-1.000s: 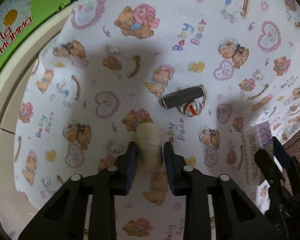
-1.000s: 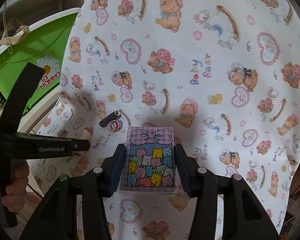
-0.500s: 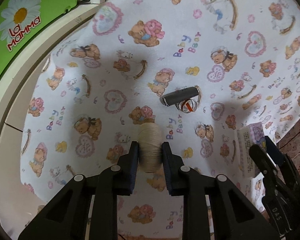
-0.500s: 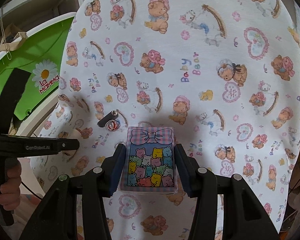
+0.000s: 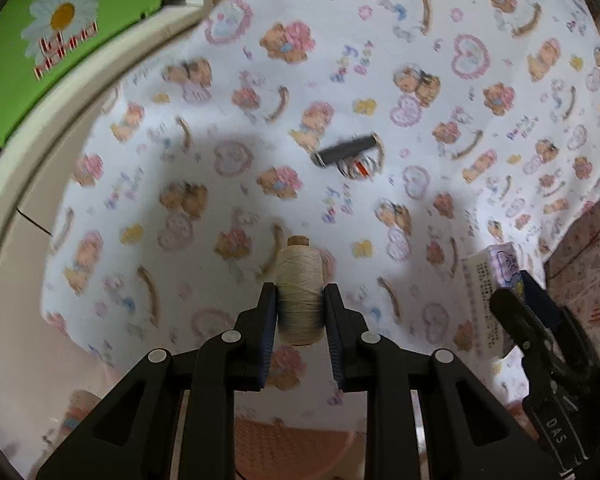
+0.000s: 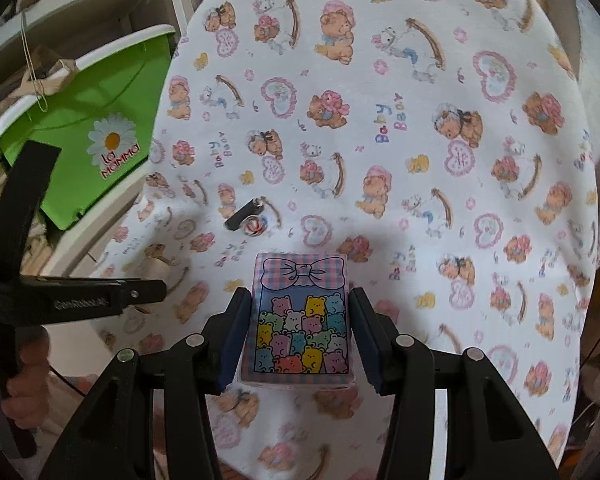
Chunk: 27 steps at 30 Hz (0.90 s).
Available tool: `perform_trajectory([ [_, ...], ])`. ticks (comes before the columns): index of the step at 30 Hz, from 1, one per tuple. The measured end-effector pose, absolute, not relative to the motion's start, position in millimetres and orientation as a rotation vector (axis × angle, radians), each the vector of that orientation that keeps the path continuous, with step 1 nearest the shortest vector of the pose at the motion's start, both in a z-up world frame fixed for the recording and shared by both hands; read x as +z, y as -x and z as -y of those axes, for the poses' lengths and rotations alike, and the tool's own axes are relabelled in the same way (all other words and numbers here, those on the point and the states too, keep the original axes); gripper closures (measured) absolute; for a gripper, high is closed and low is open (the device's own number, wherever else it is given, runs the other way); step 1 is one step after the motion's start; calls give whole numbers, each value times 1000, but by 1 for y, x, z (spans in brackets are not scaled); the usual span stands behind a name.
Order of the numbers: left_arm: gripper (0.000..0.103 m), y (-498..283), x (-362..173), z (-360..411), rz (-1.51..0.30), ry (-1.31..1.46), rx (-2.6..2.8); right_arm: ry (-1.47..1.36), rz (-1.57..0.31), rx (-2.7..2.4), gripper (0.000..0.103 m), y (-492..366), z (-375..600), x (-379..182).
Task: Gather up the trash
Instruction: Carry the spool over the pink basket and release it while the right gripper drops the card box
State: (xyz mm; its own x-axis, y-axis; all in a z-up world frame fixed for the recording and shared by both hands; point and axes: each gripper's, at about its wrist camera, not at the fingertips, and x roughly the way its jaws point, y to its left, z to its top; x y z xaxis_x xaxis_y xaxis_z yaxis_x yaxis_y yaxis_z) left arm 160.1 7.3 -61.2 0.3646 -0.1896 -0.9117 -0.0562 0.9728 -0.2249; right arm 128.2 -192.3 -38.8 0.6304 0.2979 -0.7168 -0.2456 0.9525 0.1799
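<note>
Left gripper [image 5: 300,304] clamps thread spool [image 5: 299,292], right gripper [image 6: 300,316] clamps bear-print box [image 6: 302,320]; both lifted off tabletop [image 6: 440,128] for binning. Grey tube [image 5: 346,150] lies mid-tabletop, uncollected.

Grippers: two, left gripper [image 5: 300,304] and right gripper [image 6: 300,336]
Thread spool [image 5: 300,292]: one
Bear-print packet [image 6: 302,320]: one
Dark tube [image 5: 346,150]: one
Striped ball [image 6: 255,225]: one
Green bin [image 6: 88,128]: one
Patterned cloth [image 6: 420,140]: one
</note>
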Motion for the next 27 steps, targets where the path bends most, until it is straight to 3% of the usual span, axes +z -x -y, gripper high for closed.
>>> perform_trajectory([
  [27,81,-48,-83,-6,-1255,138,-130,-88,-965,481,51,-11,165,-50],
])
